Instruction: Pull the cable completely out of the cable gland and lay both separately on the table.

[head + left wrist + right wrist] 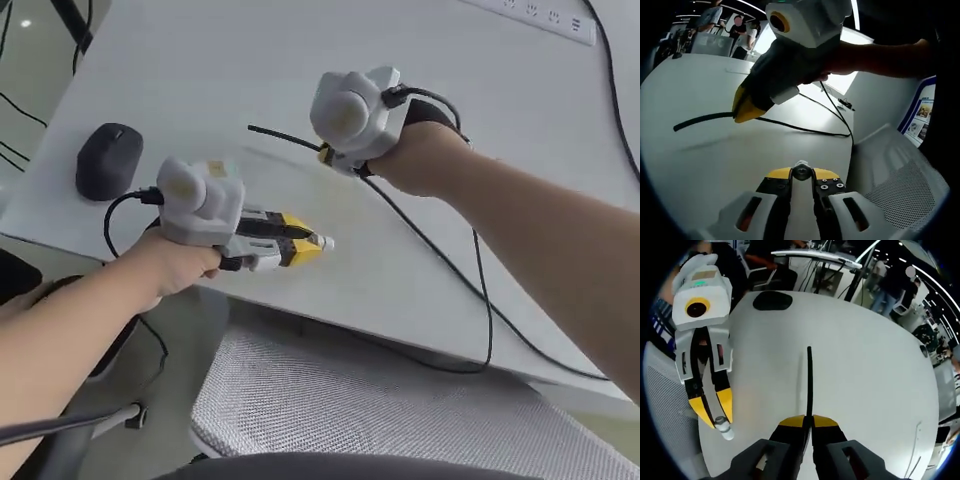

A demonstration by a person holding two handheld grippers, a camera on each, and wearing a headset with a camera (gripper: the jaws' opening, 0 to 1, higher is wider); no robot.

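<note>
Black sheath first: locate the cable point(809, 385) nipped between the closed jaws of the right gripper point(807, 421), free end running straight ahead along the jaw line and, by the shadow beneath it, raised off the table point(200, 70). Locate the cable gland point(801, 170) pinched at the yellow tips of the left gripper point(801, 176), jaws drawn in tight on it, likewise off the surface. Treat the two as apparently parted, the gland bore being too small to resolve. Note the governing relation: gland well apart from the cable and nearer the table's near edge, cable axis lying crosswise ahead of the left jaws. Assign each a separate spot, right gripper farther in over the table, left gripper closer to the body.
</note>
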